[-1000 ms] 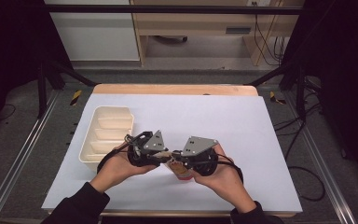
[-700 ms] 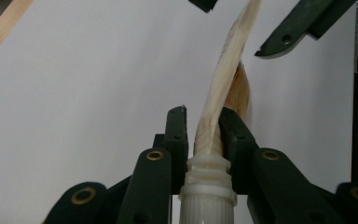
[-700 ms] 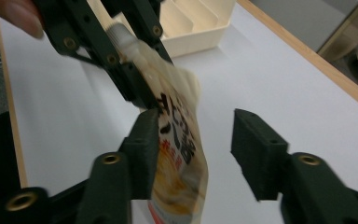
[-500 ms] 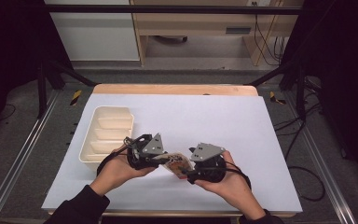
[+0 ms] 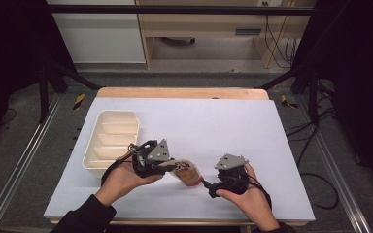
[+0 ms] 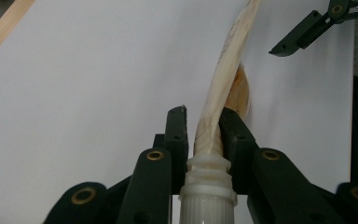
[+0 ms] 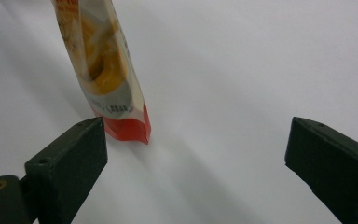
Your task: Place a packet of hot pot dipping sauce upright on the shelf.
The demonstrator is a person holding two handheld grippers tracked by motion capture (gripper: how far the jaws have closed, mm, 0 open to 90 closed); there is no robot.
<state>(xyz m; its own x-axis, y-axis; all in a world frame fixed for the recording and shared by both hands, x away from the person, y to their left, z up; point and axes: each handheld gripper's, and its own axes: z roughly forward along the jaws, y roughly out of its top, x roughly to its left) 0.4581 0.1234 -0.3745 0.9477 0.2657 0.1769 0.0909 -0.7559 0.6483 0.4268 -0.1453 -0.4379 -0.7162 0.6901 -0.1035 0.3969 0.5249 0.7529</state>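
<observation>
High view: left gripper (image 5: 167, 166) held in the left hand (image 5: 124, 180) near the front edge of the white surface (image 5: 223, 121), fingers clamped on the neck of a spouted food pouch (image 5: 187, 172) just below its cap. Pouch stretched out to the right of that gripper, printed face up, red bottom edge pointing toward the right gripper (image 5: 212, 187). Right gripper just beside the pouch's red end, held low over the surface in the right hand (image 5: 245, 194), a grey three-cornered plate on top. Cream divided tray (image 5: 109, 141) just left of the left hand, on the same surface, with several compartments. Left gripper view: two black fingers (image 6: 176, 135) closed tight on the flattened top of the pouch (image 6: 223, 70), white ribbed spout (image 6: 207, 186) sitting just behind them; pouch seen edge-on, rising away over the surface (image 6: 84, 93); tip of the other gripper's finger (image 6: 298, 39) at upper right, clear of the pouch. Right gripper view: fingers (image 7: 70, 158) spread wide apart, just opened, nothing between them; pouch (image 7: 100, 60) ahead at the left, red bottom corner low over the white surface (image 7: 242, 74), just beyond the left finger and not touching it.
</observation>
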